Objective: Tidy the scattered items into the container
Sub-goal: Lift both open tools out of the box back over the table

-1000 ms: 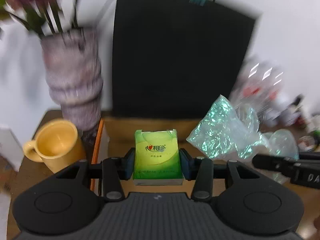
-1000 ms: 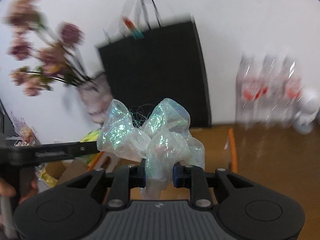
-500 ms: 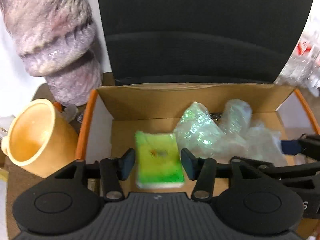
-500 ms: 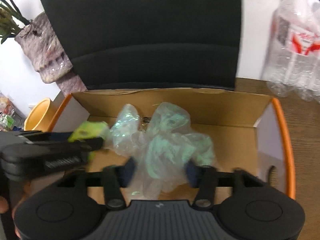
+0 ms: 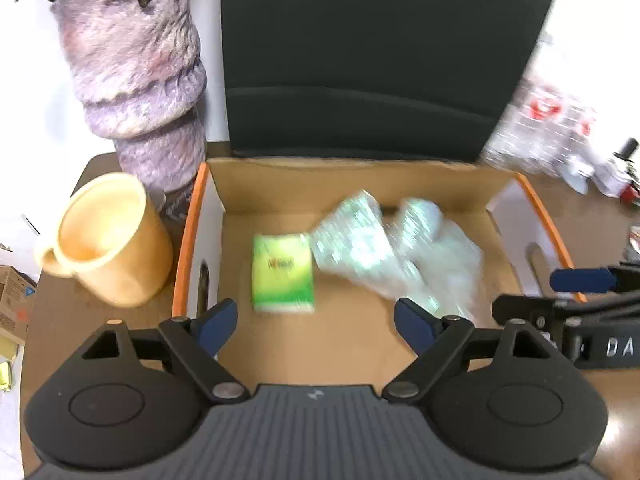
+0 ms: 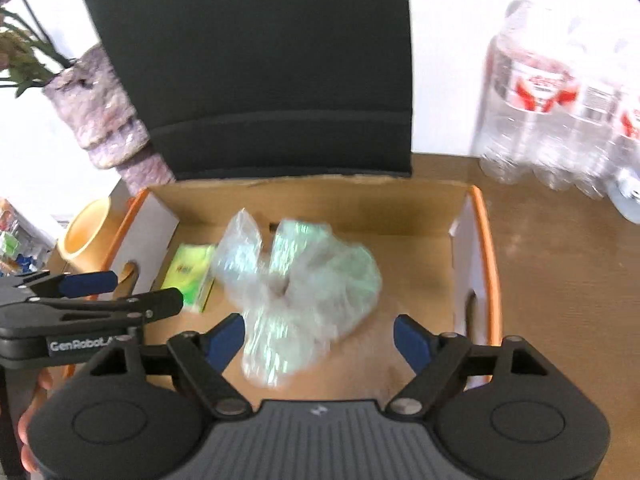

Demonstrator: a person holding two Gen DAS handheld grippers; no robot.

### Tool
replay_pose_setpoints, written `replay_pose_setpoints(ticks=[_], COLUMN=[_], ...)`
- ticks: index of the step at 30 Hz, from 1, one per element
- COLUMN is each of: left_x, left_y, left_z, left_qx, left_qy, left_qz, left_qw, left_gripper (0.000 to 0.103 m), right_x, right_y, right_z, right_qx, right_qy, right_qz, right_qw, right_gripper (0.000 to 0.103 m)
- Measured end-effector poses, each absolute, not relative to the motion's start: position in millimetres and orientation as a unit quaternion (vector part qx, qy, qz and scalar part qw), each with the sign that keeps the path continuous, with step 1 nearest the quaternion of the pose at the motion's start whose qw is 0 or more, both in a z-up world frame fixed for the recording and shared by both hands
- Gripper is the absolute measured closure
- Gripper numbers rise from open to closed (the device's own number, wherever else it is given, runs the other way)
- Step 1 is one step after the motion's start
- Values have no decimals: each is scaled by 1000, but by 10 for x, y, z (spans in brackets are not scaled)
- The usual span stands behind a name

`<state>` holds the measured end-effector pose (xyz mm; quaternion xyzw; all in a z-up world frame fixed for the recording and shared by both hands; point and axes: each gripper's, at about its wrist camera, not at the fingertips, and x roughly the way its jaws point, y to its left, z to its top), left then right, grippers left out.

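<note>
Wooden table, cardboard box holding tissue pack, crumpled plastic bag

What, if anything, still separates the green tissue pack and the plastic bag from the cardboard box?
Nothing visible: the green tissue pack and plastic bag already lie inside the cardboard box, clear of both opening grippers.

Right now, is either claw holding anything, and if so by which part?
Nothing is held. The left claw and right claw are both opening; the green tissue pack and crinkled plastic bag lie loose in the cardboard box.
</note>
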<state>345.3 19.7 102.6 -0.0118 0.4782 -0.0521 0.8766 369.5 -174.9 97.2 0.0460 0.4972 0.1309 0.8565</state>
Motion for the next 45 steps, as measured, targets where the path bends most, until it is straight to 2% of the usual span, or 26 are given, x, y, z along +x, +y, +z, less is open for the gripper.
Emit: replay_pose_setpoints(ticks=[5,8,13,19,25,30,33,40,45], left_x=[2936,2637,2158,1579,912,345,55,-406,-560], left_y=[289,291,213,199,135,158,157,82,-6], left_z=[1372,1528,1662,1790,1725,1509,1208,491,247], left_qx=[-26,-17,-2,-20,-14,-19,-18,7,33], left_qy=[462,449,440,416,374,336,324,268,283], left_qz=[-44,-35,-25,-23,-43,-41,-33,29,-20], left_qw=[886,893,898,909,927,941,945,963,958], left_gripper=[12,5,5,4,3,0,0,0,0], right_x=[3248,2950,2524,1957,1320,769,394,-247,-458], right_y=[-1931,-2002,-2044,-2106,-2294,-2370,-2373,-2202,-2239], right_z=[1236,1430,1622,1662,1439,1314,1172,503,187], right_qx=[62,63,62,51,72,84,92,43,68], right_qy=[494,483,474,459,438,409,371,315,317], right_qz=[125,118,119,118,114,122,119,73,72], right_qw=[858,866,870,879,889,900,916,945,943], right_gripper=[21,20,18,17,16,15,9,9,9])
